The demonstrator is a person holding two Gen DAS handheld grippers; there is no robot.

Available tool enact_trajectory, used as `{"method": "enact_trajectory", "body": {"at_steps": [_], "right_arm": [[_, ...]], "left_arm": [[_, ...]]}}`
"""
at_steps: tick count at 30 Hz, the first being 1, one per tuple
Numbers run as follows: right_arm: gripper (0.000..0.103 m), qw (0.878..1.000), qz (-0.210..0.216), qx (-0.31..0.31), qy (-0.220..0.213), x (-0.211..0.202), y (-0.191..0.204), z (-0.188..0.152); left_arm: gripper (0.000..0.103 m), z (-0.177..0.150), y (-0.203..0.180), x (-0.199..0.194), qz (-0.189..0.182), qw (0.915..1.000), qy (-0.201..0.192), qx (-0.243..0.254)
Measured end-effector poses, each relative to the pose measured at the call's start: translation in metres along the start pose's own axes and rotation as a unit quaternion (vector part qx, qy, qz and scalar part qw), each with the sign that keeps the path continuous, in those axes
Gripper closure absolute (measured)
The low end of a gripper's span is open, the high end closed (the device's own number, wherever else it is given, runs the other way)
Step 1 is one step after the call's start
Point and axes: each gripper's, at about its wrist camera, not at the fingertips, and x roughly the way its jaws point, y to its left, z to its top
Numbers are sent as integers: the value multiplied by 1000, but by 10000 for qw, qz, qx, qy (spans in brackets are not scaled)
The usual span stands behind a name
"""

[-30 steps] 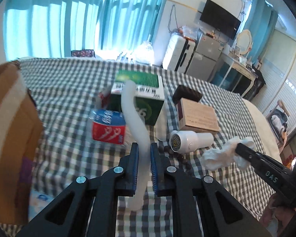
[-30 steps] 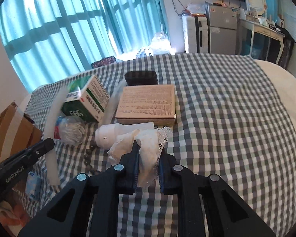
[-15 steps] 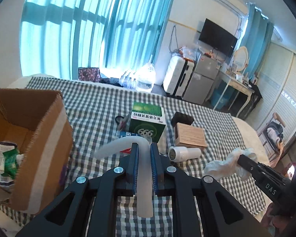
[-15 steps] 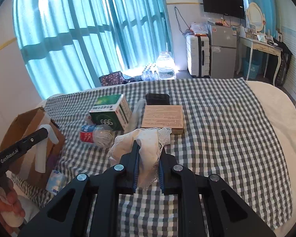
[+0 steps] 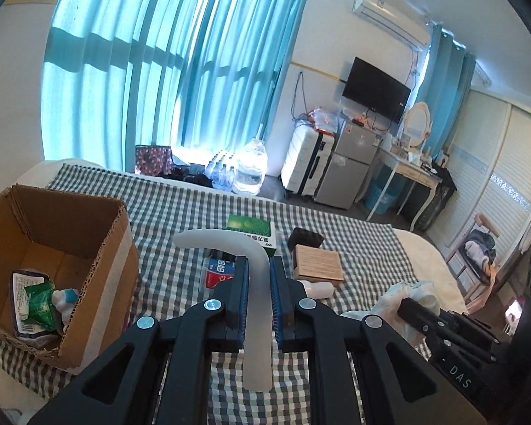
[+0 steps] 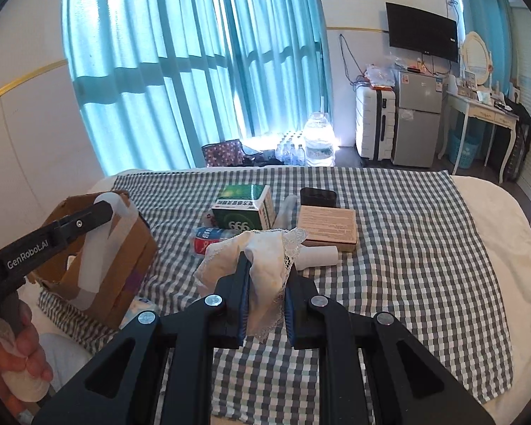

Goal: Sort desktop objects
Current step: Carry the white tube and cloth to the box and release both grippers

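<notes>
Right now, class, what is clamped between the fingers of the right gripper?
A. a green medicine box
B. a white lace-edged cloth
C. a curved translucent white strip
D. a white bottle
B: in the right wrist view the right gripper is shut on the white lace-edged cloth, whose lacy edge drapes over its fingers.

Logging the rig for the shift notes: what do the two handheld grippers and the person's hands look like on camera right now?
Both grippers are matte black plastic with angular cut-out arms, silver round screw heads and blue ribbed pads on the fingers. The left gripper carries white "GenRobot.AI" lettering on its side; the right gripper shows "DAS". The left hand has something white wrapped over it; the right hand is out of view.
</notes>
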Motion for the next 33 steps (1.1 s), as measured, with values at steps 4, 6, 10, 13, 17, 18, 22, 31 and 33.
{"method": "enact_trajectory", "body": {"at_steps": [4,6,10,13,17,18,22,31,33], "right_arm": [[87,9999,-12,-94,-105,-13,9,5],[87,9998,-15,-137,-146,-19,13,8],[87,9995,-3,-254,-207,-26,26,13],[87,9991,24,-352,-222,-26,38,17],[87,9984,129,-500,-220,-22,60,22],[87,9981,158,-547,-221,-21,65,24],[87,9963,301,-780,-181,-12,95,30],[88,9904,896,-1053,-57,26,171,45],[88,9882,985,-1175,3,37,189,47]], "left_arm": [[91,6,-2,-11,-15,9999,-102,26],[91,11,-2,-15,-16,9999,-134,24],[91,19,3,-22,-1,9997,-229,-22],[91,25,11,-24,39,9997,-252,-27],[91,34,25,-28,98,9995,-307,-58],[91,35,29,-28,111,9994,-315,-78],[91,46,55,-31,230,9988,-385,-211],[91,49,126,-31,750,9957,-337,-434],[91,46,146,-28,872,9943,-284,-549]]}}
